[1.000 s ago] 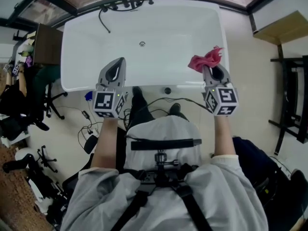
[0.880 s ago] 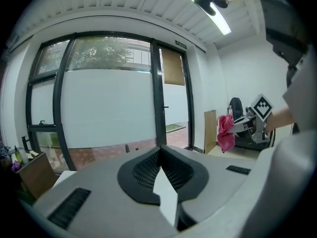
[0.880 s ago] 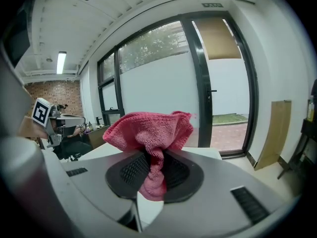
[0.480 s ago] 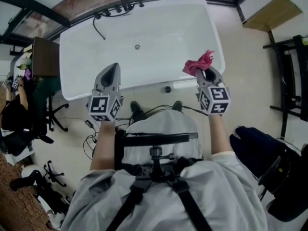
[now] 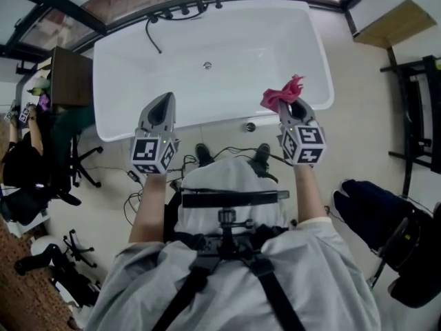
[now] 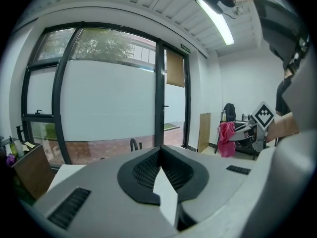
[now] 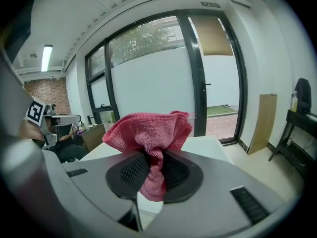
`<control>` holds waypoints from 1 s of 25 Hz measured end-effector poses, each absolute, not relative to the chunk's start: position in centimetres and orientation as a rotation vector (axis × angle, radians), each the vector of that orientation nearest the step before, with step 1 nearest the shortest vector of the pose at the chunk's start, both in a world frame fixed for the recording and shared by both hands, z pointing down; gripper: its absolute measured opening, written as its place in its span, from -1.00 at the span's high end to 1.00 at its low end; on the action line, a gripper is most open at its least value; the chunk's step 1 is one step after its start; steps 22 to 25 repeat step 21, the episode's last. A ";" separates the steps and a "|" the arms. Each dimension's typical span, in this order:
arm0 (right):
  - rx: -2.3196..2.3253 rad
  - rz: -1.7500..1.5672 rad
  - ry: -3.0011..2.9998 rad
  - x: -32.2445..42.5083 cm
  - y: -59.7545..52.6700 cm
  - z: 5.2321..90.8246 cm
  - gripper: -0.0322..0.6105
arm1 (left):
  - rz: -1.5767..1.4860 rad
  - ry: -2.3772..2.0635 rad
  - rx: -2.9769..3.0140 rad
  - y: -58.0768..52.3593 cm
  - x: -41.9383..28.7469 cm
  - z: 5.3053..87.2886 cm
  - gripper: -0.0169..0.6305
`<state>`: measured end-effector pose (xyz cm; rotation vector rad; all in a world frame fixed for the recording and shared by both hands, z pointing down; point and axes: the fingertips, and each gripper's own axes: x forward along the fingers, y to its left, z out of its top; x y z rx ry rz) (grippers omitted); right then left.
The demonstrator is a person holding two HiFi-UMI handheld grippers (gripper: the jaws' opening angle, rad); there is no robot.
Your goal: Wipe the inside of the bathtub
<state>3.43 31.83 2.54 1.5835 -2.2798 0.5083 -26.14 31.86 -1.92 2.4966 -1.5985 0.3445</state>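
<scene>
Pinching a pink cloth [image 7: 148,135], right gripper [image 5: 292,107] hovers above bathtub [image 5: 213,40] rim; left gripper [image 5: 160,106] pressed together, empty.

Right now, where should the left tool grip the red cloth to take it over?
Probably the bunched top of the red cloth, which fans out free beyond the clamped jaws of the right tool. Bring the left tool across from the left, opened first; it is shut now.

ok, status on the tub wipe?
Left gripper shut, empty. Right gripper shut on pink cloth, over the bathtub, near rim, not yet wiping. Black hose droops into the far-left corner.
</scene>
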 end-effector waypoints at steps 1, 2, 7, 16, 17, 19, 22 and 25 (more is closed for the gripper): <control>1.577 0.505 -2.279 3.2 31.7 2.4 0.72 | 0.340 -1.603 2.489 31.8 -26.5 -1.9 0.93; 1.570 0.503 -2.279 3.0 31.6 2.4 0.72 | 0.337 -1.607 2.482 31.8 -26.7 -1.8 0.93; 1.527 0.491 -2.278 2.3 31.0 2.7 0.72 | 0.319 -1.621 2.444 31.6 -27.4 -1.1 0.93; 1.496 0.483 -2.285 2.7 31.5 2.6 0.72 | 0.334 -1.615 2.449 32.8 -26.6 -0.8 0.93; 1.495 0.483 -2.286 2.7 31.6 2.6 0.72 | 0.338 -1.615 2.448 33.0 -26.7 -0.8 0.93; 1.491 0.485 -2.287 2.6 31.9 2.7 0.72 | 0.343 -1.617 2.446 33.3 -26.8 -0.6 0.93; 1.486 0.488 -2.288 2.7 32.1 3.0 0.72 | 0.344 -1.619 2.443 33.6 -26.9 -0.5 0.93; 1.486 0.488 -2.288 2.7 32.1 3.0 0.72 | 0.344 -1.619 2.443 33.6 -26.9 -0.5 0.93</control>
